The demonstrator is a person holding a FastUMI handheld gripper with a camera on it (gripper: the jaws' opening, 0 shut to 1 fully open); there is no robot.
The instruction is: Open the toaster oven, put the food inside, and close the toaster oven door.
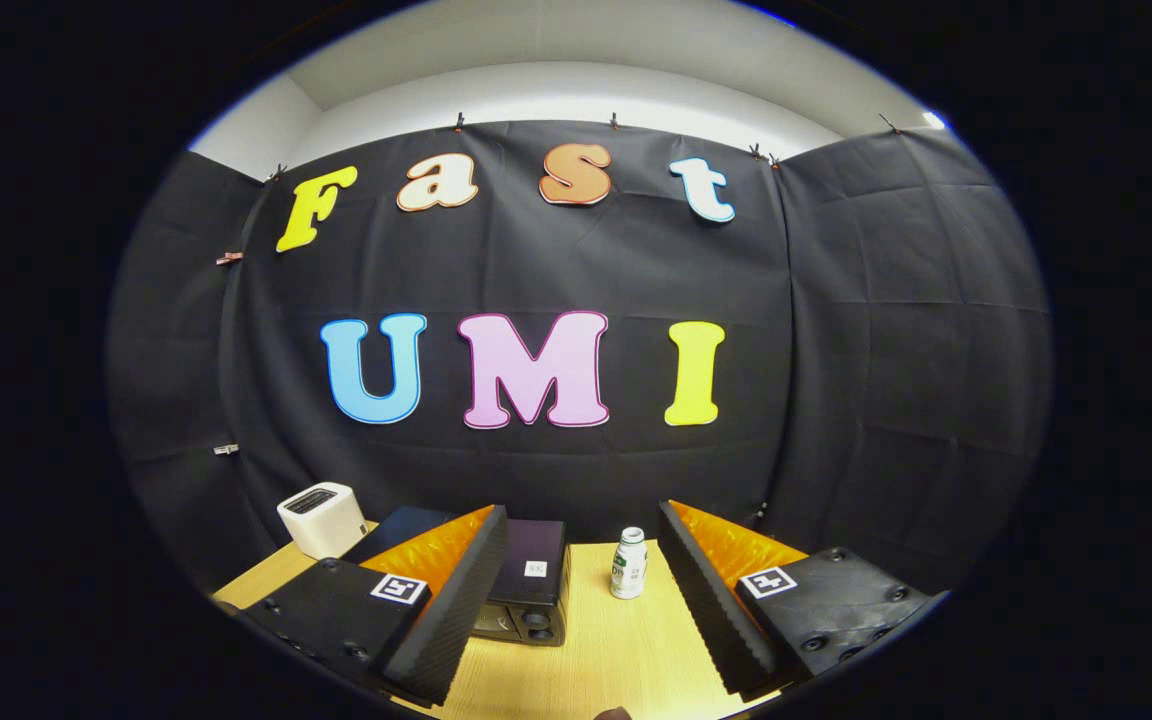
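Toaster oven (528,588), boxy and dark, sits on wood-grain table (616,650) beyond spread jaws.

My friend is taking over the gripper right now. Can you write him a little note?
Gripper: open, fingers wide apart, holding nothing, raised over the wooden table.
Toaster oven: black, just ahead between the fingers, partly behind the left finger; can't tell how its door stands.
Small bottle stands right of it; white box sits far left.
Done: nothing visible.
Left: open, load food, close.

Pale wood-grain table (596,650), smooth; glossy black toaster oven (528,592); matt white plastic toaster (321,518); ribbed gripper (581,590) pads, spread apart.
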